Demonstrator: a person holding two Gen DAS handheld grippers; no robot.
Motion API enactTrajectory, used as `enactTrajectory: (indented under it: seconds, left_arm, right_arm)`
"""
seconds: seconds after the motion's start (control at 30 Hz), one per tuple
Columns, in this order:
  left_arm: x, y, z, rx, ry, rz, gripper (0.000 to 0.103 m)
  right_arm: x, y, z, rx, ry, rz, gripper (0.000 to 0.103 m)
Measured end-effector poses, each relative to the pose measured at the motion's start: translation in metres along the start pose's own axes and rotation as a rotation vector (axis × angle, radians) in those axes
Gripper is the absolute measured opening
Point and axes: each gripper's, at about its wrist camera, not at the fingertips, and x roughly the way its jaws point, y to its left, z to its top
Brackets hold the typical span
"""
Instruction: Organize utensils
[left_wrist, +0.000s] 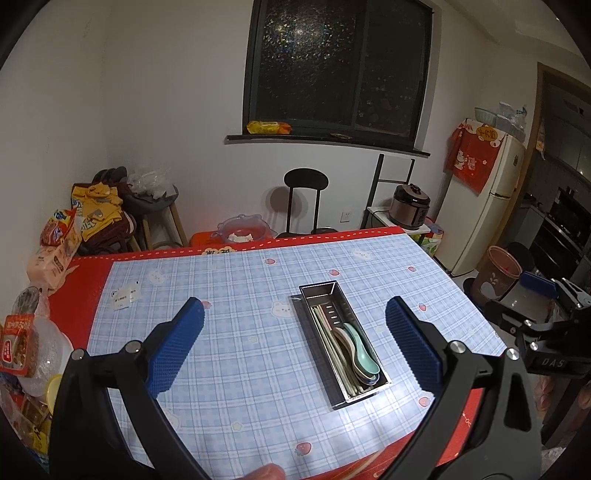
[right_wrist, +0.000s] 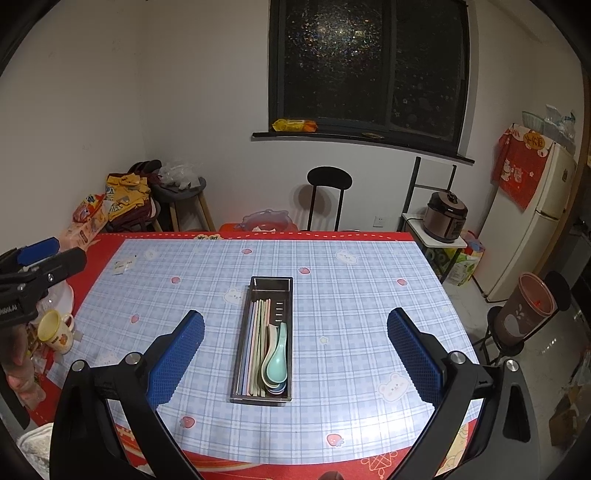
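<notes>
Now both tools are hovering above the surface (right_wrist: 332, 266), and neither is carrying anything. The left hand-held gripper (left_wrist: 295, 325) is hanging with its blue pads spread wide, the steel utensil tray (left_wrist: 371, 397) lying just toward two o'clock of its midpoint. The right hand-held gripper (right_wrist: 295, 328) is likewise gaping apart, the tray (right_wrist: 260, 401) sitting between its fingers toward six o'clock. Inside, the chopsticks (right_wrist: 255, 347) are lying lengthwise at nine o'clock, the spoons (right_wrist: 276, 365) nesting at three o'clock.
</notes>
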Motion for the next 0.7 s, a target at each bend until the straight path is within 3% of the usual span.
enactTrajectory:
  seconds: [0.7]
  left_arm:
    - [0.014,-0.005,-0.001,0.000,0.031,0.001,0.097]
  right_arm:
    - [0.003,-0.008,0.004,0.014,-0.028,-0.061,0.097]
